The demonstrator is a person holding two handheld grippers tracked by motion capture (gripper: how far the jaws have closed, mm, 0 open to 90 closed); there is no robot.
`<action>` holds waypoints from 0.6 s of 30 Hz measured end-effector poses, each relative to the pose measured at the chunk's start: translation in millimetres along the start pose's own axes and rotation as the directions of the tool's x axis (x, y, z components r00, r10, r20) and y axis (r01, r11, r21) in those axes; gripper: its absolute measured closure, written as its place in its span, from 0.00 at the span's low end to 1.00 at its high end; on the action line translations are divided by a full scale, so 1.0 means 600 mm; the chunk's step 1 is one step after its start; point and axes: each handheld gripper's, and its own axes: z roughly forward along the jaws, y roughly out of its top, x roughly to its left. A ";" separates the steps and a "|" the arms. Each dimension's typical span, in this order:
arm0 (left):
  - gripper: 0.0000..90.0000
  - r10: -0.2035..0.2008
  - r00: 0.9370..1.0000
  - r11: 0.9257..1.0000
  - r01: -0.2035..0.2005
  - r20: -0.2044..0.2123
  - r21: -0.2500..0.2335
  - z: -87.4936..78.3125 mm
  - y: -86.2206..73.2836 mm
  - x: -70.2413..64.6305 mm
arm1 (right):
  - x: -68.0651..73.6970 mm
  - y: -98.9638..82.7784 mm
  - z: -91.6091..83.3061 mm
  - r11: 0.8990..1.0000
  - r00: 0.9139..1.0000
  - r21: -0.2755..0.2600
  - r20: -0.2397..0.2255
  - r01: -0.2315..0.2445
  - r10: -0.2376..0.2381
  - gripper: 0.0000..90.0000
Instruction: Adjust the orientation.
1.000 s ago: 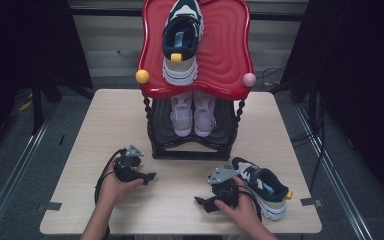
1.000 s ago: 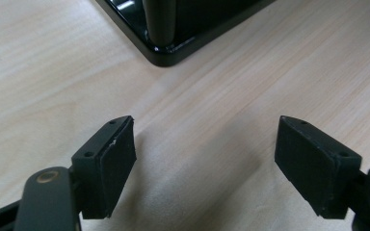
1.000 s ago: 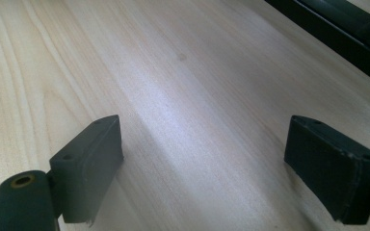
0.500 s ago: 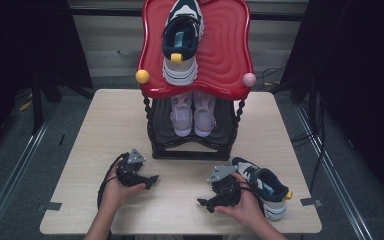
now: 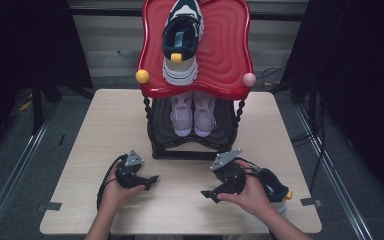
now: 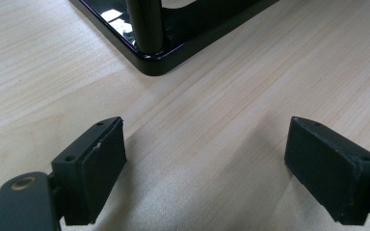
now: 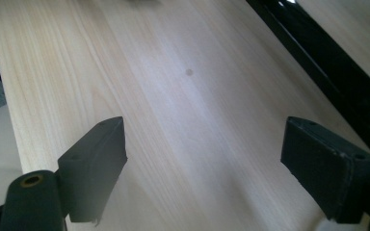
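A two-tier rack [image 5: 195,145] stands at the counter's [image 5: 105,115] far middle, one shoe [image 5: 181,42] on its top tier, a pair [image 5: 193,114] on the lower, another shoe [image 5: 275,186] lying near the counter's front right corner.

I see a dark navy sneaker [image 5: 274,186] with white sole and yellow heel tab, lying flat near the tabletop's [image 5: 105,125] front right corner, heel toward that corner, partly hidden behind a hand.
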 end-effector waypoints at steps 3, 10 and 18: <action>0.15 0.000 1.000 1.000 0.000 0.000 0.000 0.000 0.000 0.000 | -0.007 0.004 -0.012 1.000 1.000 0.007 0.004 0.014 -0.014 0.18; 0.15 -0.001 1.000 1.000 0.001 0.000 0.000 0.000 0.000 0.000 | -0.028 0.009 -0.044 1.000 0.999 0.024 0.039 -0.001 0.000 0.19; 0.15 0.000 1.000 1.000 0.000 0.000 0.000 0.000 0.000 0.000 | -0.056 0.006 -0.058 0.997 0.996 0.082 0.087 -0.012 0.005 0.22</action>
